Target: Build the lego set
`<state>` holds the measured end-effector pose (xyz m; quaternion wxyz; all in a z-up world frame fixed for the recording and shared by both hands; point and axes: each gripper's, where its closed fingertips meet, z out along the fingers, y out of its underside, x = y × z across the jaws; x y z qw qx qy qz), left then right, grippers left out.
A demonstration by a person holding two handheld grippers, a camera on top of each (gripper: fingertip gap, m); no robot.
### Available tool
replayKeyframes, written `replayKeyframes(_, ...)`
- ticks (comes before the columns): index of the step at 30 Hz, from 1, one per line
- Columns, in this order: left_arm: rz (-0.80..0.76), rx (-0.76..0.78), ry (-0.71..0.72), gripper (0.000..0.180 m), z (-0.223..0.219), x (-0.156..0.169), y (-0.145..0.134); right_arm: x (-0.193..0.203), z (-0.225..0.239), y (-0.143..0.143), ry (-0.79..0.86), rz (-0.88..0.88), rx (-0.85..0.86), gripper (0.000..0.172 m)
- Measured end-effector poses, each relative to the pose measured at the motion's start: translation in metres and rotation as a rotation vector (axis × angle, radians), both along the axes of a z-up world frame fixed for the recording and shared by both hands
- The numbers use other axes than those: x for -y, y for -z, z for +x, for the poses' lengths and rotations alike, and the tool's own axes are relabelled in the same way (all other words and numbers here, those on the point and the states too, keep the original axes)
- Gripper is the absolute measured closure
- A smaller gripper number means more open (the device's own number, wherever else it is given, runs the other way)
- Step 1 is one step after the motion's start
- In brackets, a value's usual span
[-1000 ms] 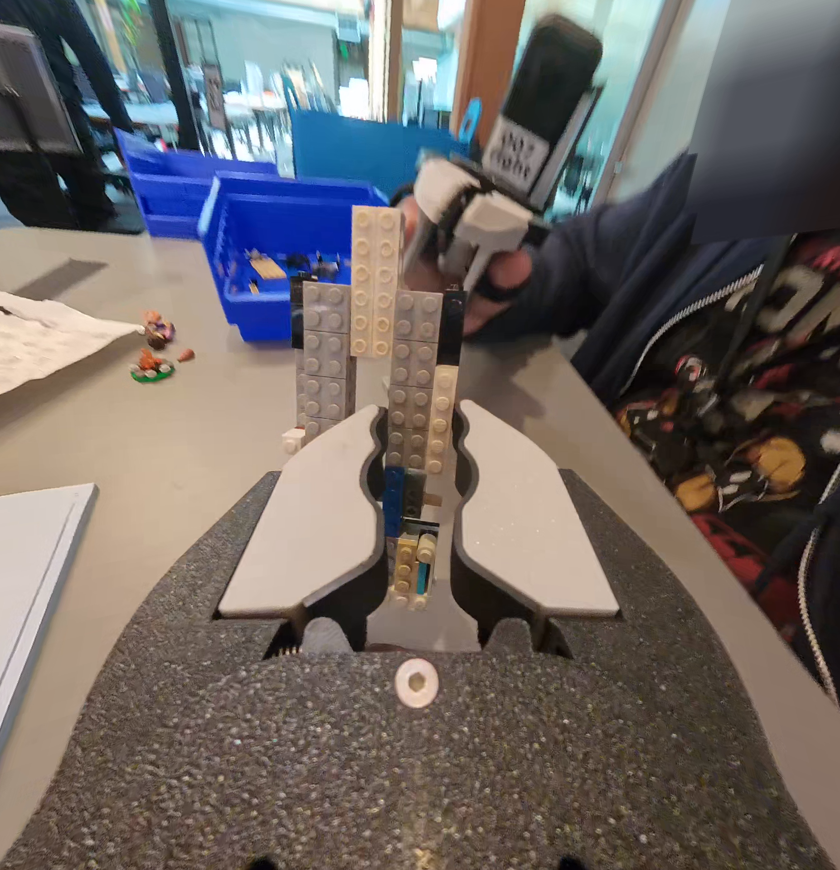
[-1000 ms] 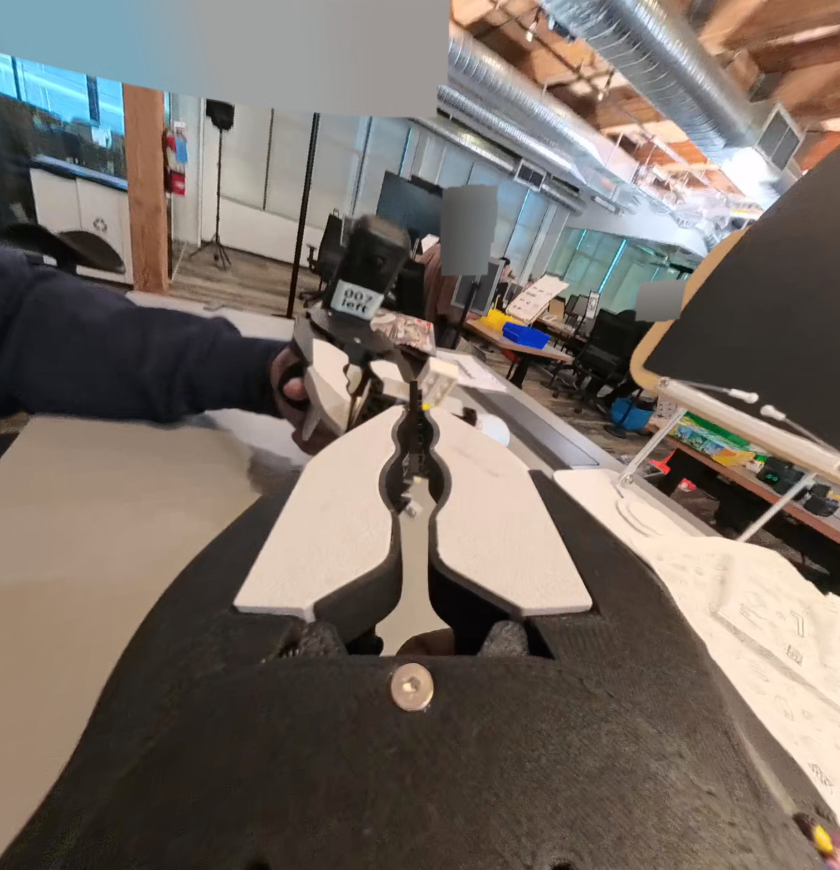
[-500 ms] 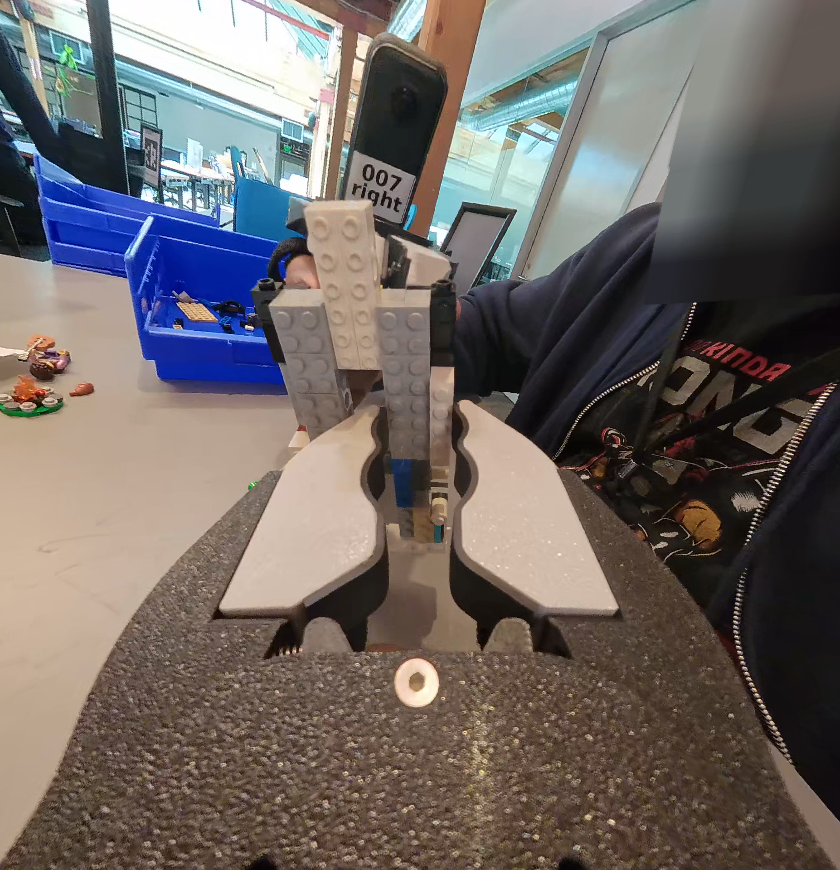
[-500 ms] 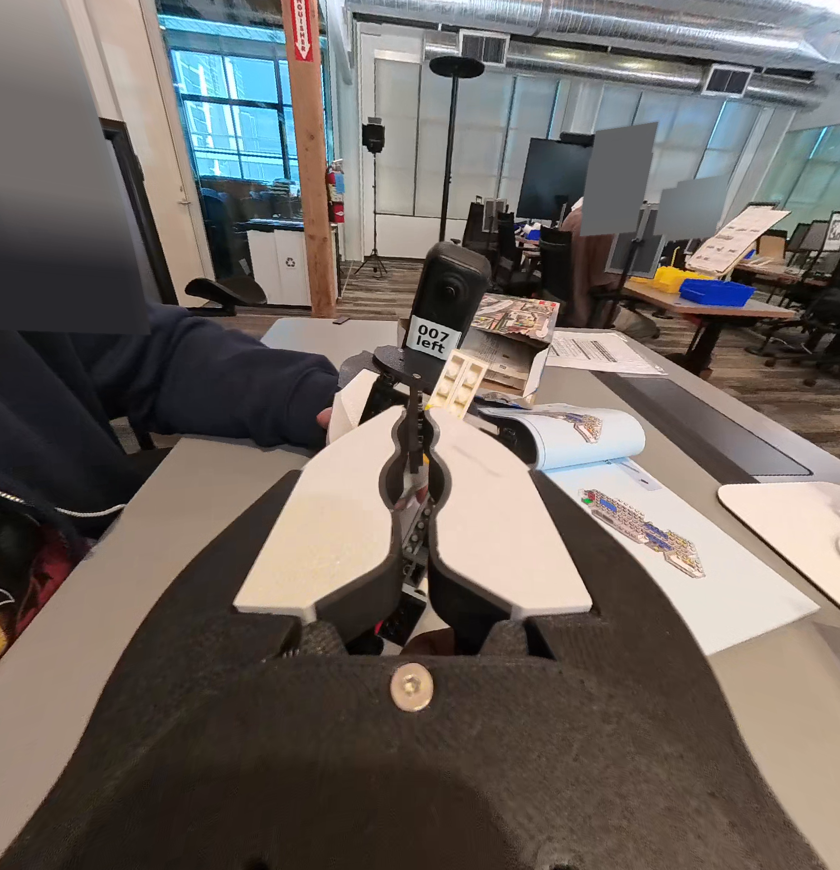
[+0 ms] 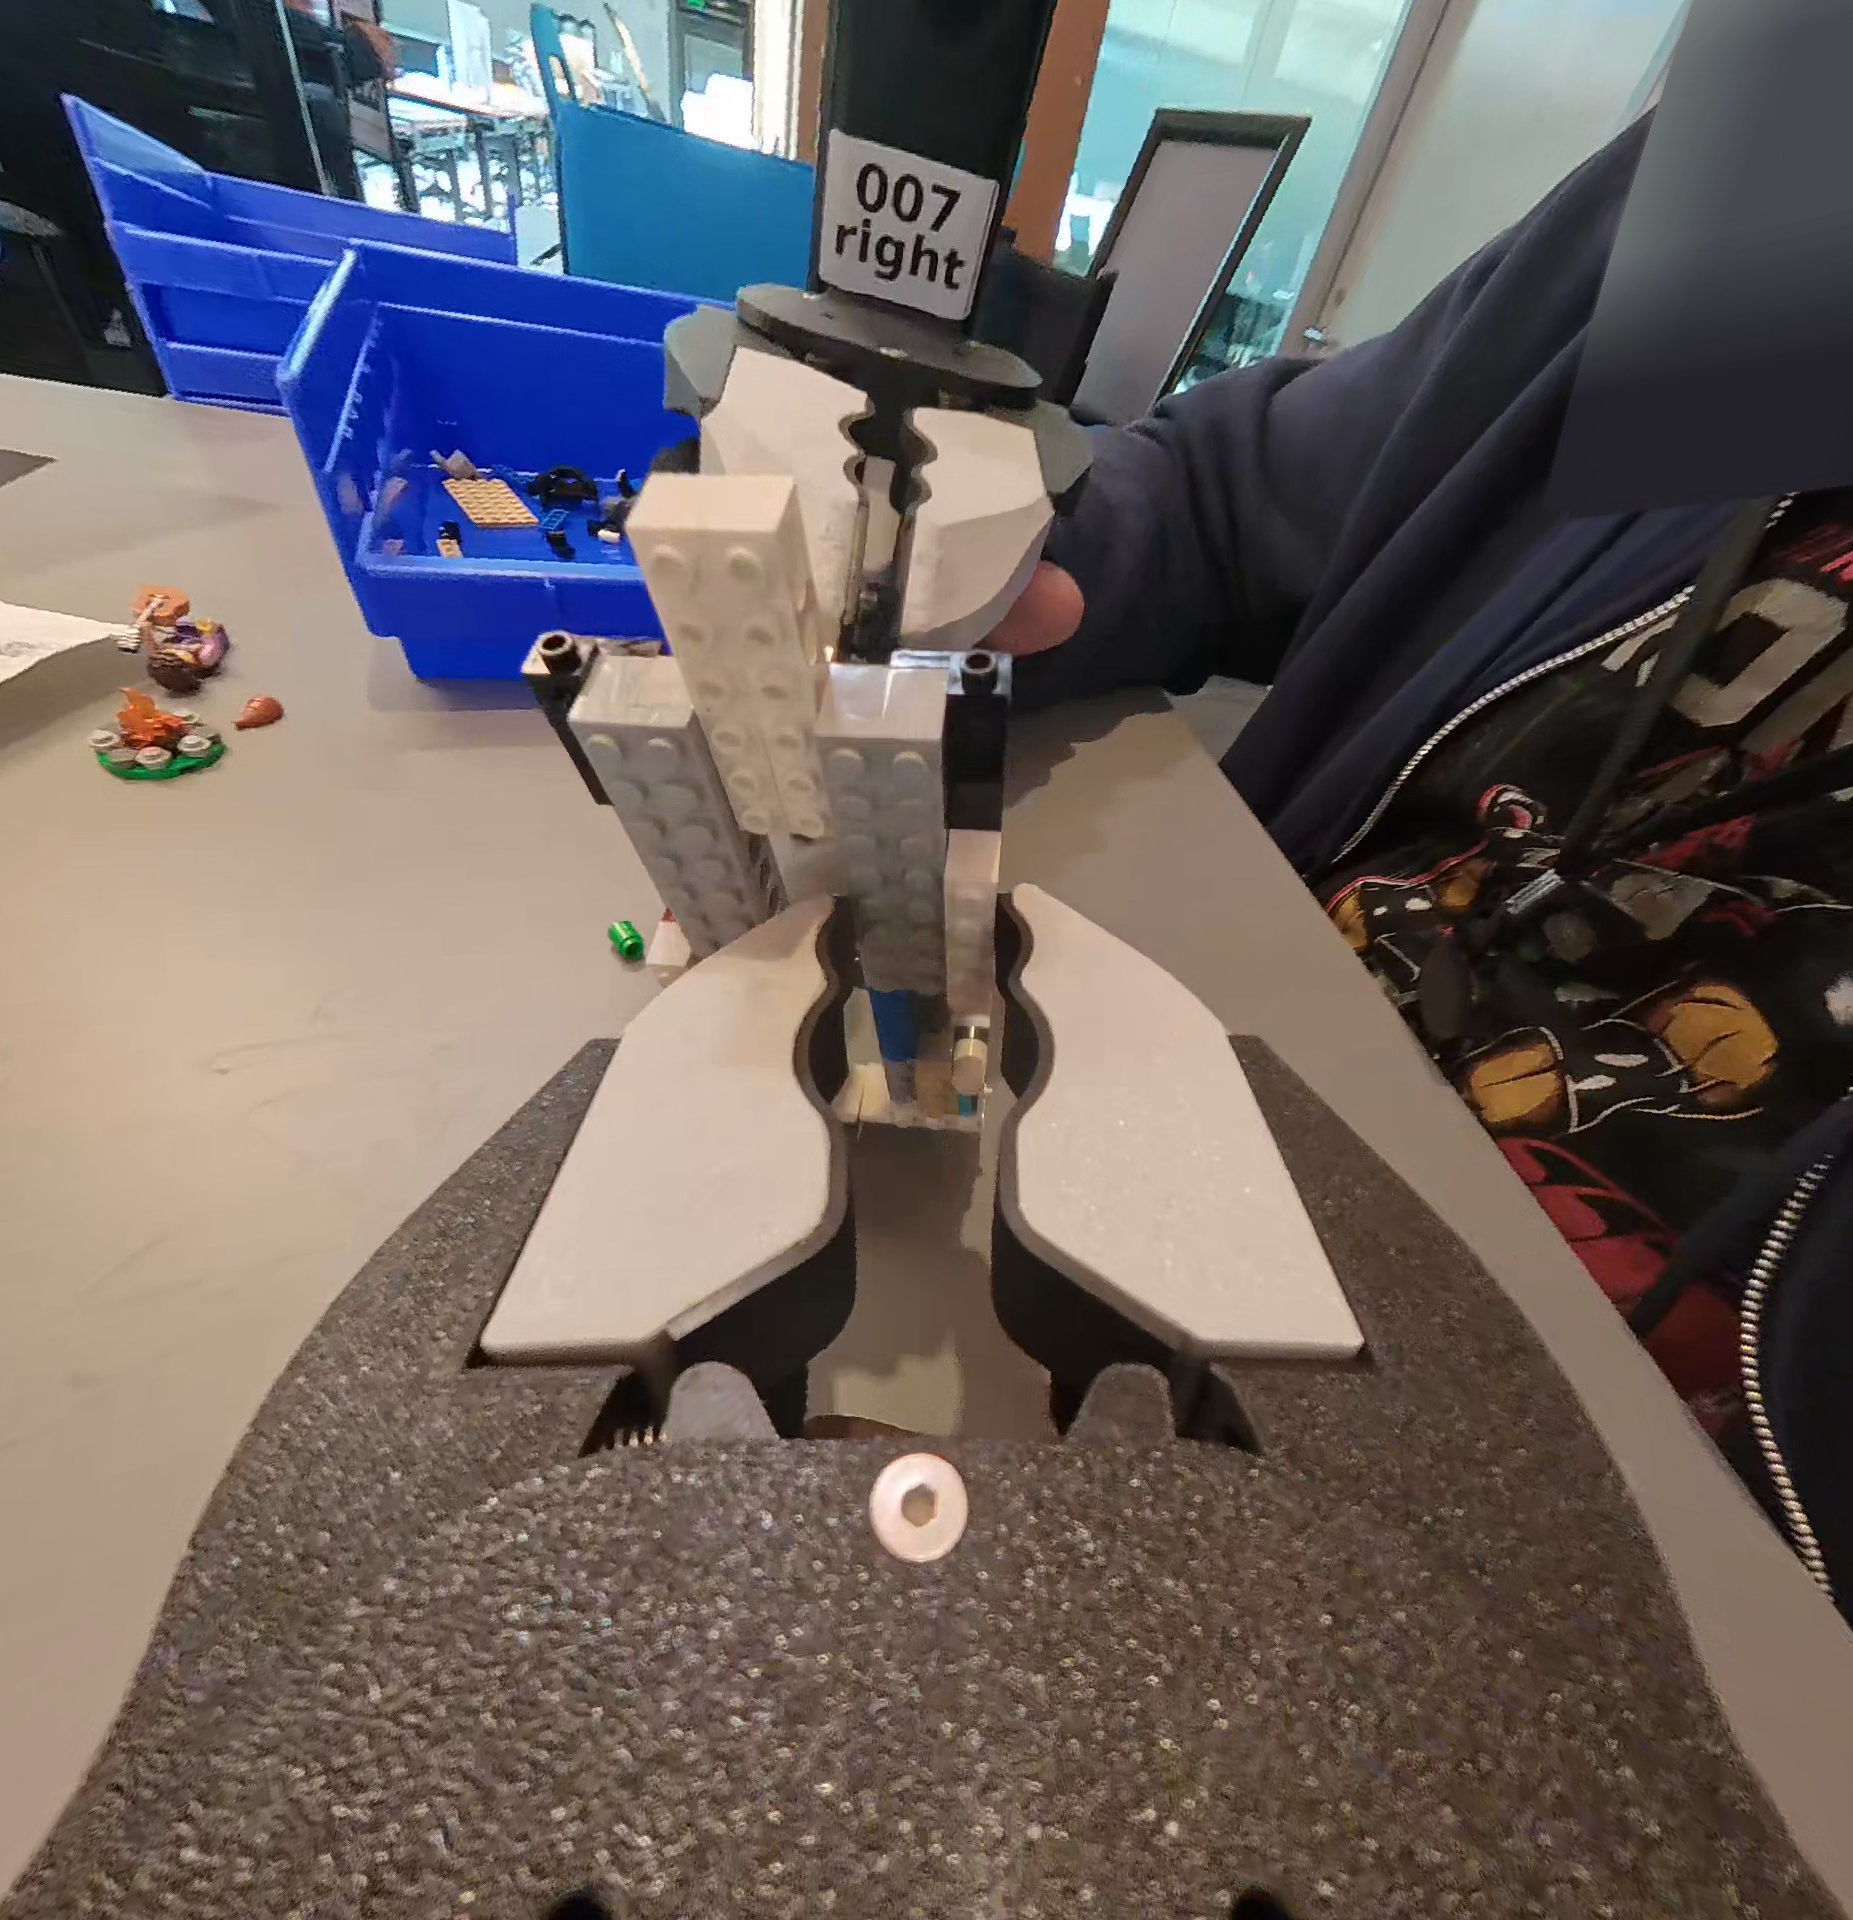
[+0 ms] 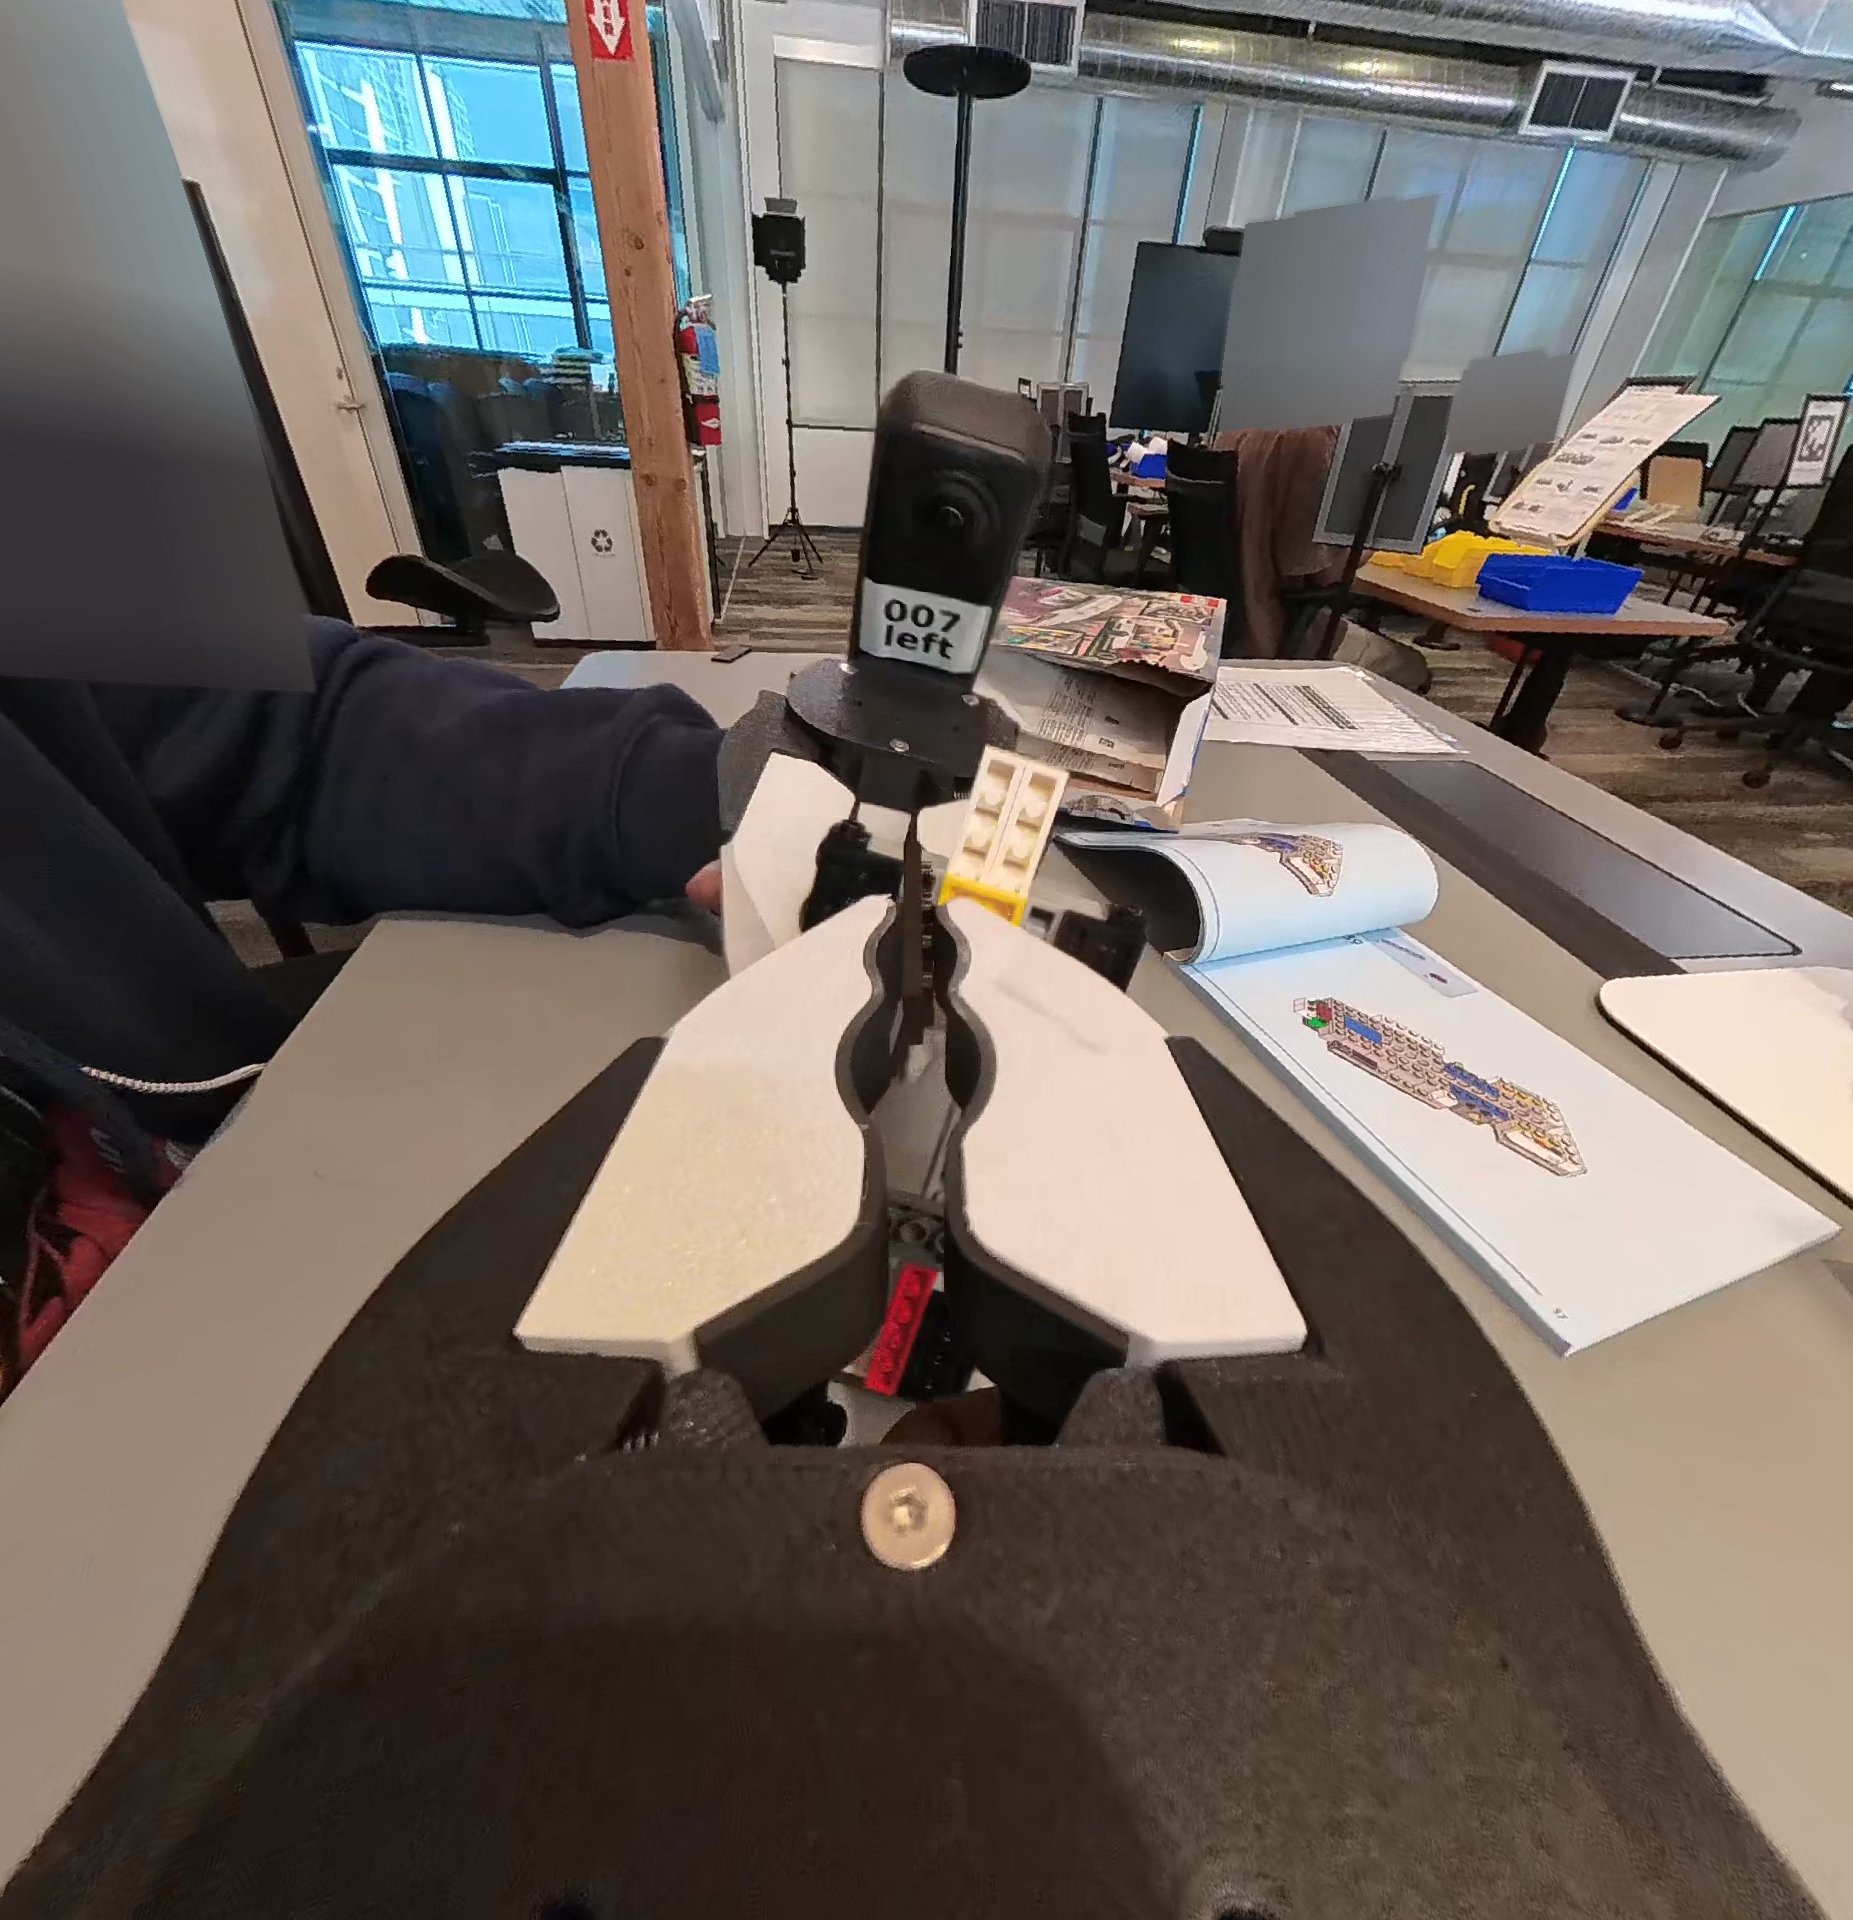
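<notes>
My left gripper [image 5: 917, 914] is shut on a brick model [image 5: 880, 810] of grey, white and black bricks and holds it upright above the grey table [image 5: 278, 1039]. A long white brick [image 5: 735, 623] stands out at the model's top. My right gripper [image 5: 880, 540] faces me at the model's far end. In the right wrist view my right gripper [image 6: 917, 920] is shut on a thin black piece [image 6: 914, 966], seen edge-on. Just beyond it are the white brick [image 6: 1010, 821], a yellow piece [image 6: 984, 894] and the left gripper [image 6: 870, 821].
A blue bin [image 5: 506, 416] with loose parts stands behind the model. Small figure pieces [image 5: 158, 727] and a green stud [image 5: 623, 935] lie on the table. An open instruction booklet [image 6: 1421, 1091] and a torn box [image 6: 1109, 665] lie to the right. A person's torso [image 5: 1524, 727] is close. The left gripper's tips are roughly 5 cm from the right gripper's.
The two grippers have drawn together; the right gripper now sits close at the model's far end. Both views have tilted down toward the table. Both grasps look unchanged.
</notes>
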<state>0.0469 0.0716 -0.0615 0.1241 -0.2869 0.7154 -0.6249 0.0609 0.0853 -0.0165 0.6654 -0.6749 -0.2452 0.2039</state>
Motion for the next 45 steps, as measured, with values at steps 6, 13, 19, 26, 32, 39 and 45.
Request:
replayKeyframes(6,0.082,0.040,-0.098,0.147,0.008,-0.007,-0.004,-0.003,0.003,0.006,0.048,-0.011,0.026,0.167)
replayKeyframes(13,0.048,0.037,-0.170,0.146,0.020,-0.009,-0.005,-0.007,0.008,0.012,0.096,-0.027,0.059,0.167)
replayKeyframes(19,0.006,0.033,-0.267,0.145,0.033,-0.013,-0.008,-0.011,0.018,0.012,0.159,-0.029,0.061,0.167)
replayKeyframes(26,0.009,0.067,-0.388,0.149,0.044,-0.021,-0.013,-0.015,0.028,0.009,0.228,-0.026,0.051,0.167)
replayKeyframes(32,-0.038,0.072,-0.334,0.150,0.040,-0.021,-0.014,-0.014,0.026,0.008,0.217,-0.022,0.066,0.167)
replayKeyframes(39,-0.066,0.076,-0.188,0.149,0.025,-0.015,-0.016,-0.007,0.019,0.004,0.130,-0.047,0.064,0.167)
replayKeyframes(45,-0.049,0.072,-0.136,0.149,0.020,-0.008,-0.017,-0.001,0.014,-0.004,0.082,-0.034,0.131,0.167)
